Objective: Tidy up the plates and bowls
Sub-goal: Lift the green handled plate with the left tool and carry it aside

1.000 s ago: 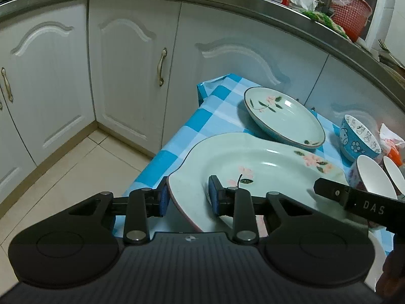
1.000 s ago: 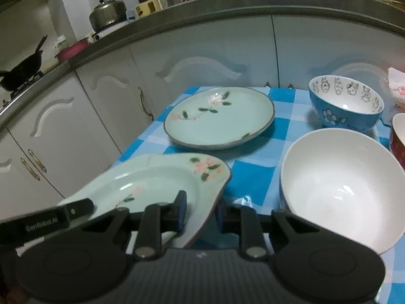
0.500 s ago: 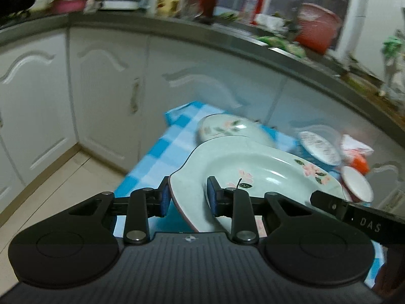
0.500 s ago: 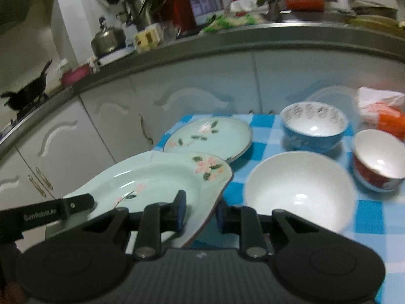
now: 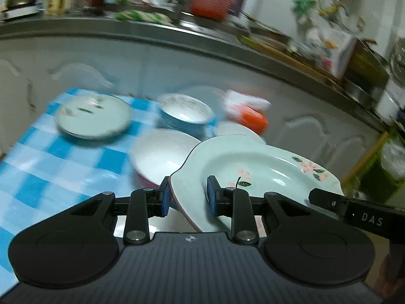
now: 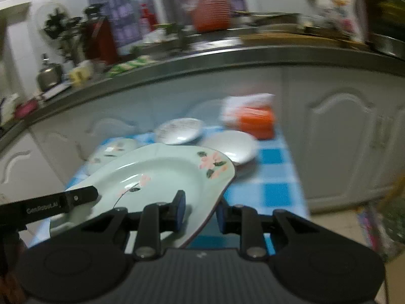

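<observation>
A large pale green flower-patterned plate (image 5: 255, 167) is held in the air over the blue checked table (image 5: 50, 167). My left gripper (image 5: 188, 197) is shut on its left rim. My right gripper (image 6: 200, 214) is shut on its right rim (image 6: 177, 174). A smaller green plate (image 5: 93, 116) sits at the table's far left. A blue patterned bowl (image 5: 186, 114), a white bowl (image 5: 163, 154) and another white bowl (image 6: 229, 145) sit behind and under the held plate.
An orange and white packet (image 5: 249, 112) lies at the table's back right. White cabinet doors (image 6: 341, 136) and a dark counter edge (image 5: 177, 40) run behind the table. A red basket (image 5: 215, 1) stands on the counter. Floor shows right of the table (image 6: 336, 220).
Both grippers have lifted the large plate and swung it to the right, from the table's left end to above the bowls. The view now points toward the right cabinets.
</observation>
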The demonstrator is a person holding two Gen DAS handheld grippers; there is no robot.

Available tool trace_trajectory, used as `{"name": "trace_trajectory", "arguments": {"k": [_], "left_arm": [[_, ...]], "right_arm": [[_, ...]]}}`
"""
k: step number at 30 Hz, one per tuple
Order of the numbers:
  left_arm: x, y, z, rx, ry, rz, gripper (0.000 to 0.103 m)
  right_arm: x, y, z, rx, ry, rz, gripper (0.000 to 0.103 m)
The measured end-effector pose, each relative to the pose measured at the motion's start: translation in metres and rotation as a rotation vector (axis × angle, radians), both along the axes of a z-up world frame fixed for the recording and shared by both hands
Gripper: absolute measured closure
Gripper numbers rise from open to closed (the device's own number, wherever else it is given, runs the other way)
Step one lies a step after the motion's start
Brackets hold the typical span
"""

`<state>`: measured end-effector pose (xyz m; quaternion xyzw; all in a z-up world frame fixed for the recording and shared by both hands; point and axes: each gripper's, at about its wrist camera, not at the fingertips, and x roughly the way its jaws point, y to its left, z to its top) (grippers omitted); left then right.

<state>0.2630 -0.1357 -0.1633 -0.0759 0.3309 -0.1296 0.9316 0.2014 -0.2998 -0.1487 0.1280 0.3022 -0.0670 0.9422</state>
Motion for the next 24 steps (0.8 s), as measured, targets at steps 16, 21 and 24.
{"name": "trace_trajectory", "arguments": {"k": [16,21,24], "left_arm": [[0.020,-0.096,-0.071,0.135,0.075,-0.046,0.071],[0.019,-0.095,-0.074,0.172,0.070,-0.045,0.070],[0.018,-0.094,-0.077,0.179,0.090,-0.049,0.067]], "right_arm": [[-0.021,-0.085,-0.079,0.051,0.076,-0.100,0.079],[-0.018,-0.087,-0.089,0.036,0.090,-0.081,0.078],[-0.017,-0.089,-0.091,0.039,0.091,-0.072,0.078]]}}
